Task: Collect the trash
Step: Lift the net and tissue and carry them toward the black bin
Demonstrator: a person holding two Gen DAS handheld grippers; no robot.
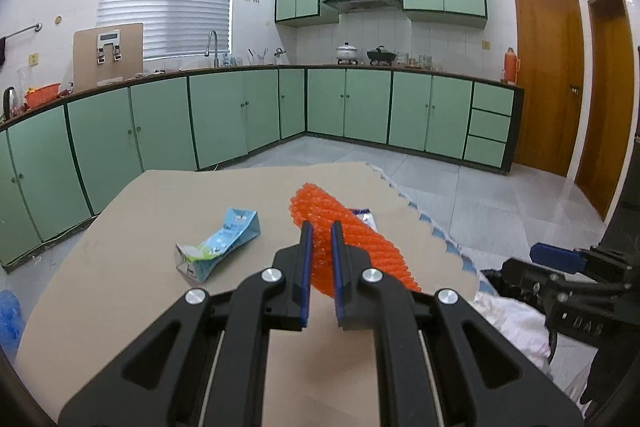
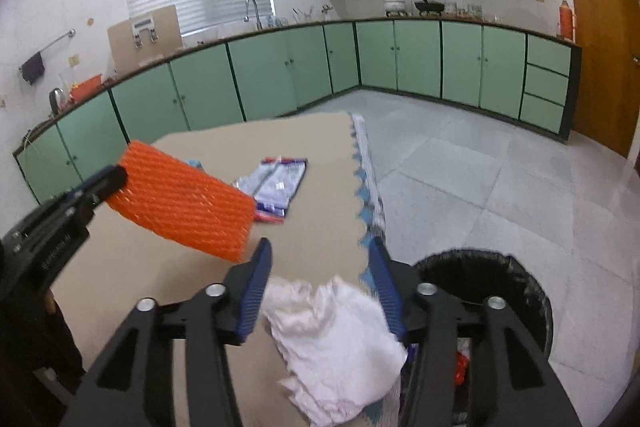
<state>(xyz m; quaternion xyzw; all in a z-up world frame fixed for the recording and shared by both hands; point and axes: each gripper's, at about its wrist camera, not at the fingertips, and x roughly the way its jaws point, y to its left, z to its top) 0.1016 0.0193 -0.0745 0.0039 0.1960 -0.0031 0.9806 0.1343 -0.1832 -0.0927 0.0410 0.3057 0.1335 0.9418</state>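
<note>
We see the left gripper (image 1: pixel 320 227) with its fingers clamped on an orange foam net sleeve (image 1: pixel 352 239), lifted clear above the cardboard-covered counter (image 1: pixel 140 235); in the right wrist view the same sleeve hangs at about 10 o'clock from the right gripper (image 2: pixel 320 259). The right gripper's fingers stand apart, with a crumpled white tissue (image 2: pixel 336 339) lying between them at the counter's near edge; we cannot tell whether the pads touch it. A flattened blue milk carton (image 1: pixel 220 247) lies on the counter at 9 o'clock of the left gripper, and a blue-and-white plastic wrapper (image 2: pixel 276 187) lies at 12 o'clock beyond the sleeve. A black-lined trash bin (image 2: pixel 500 291) stands on the floor at 3 o'clock of the right gripper.
</note>
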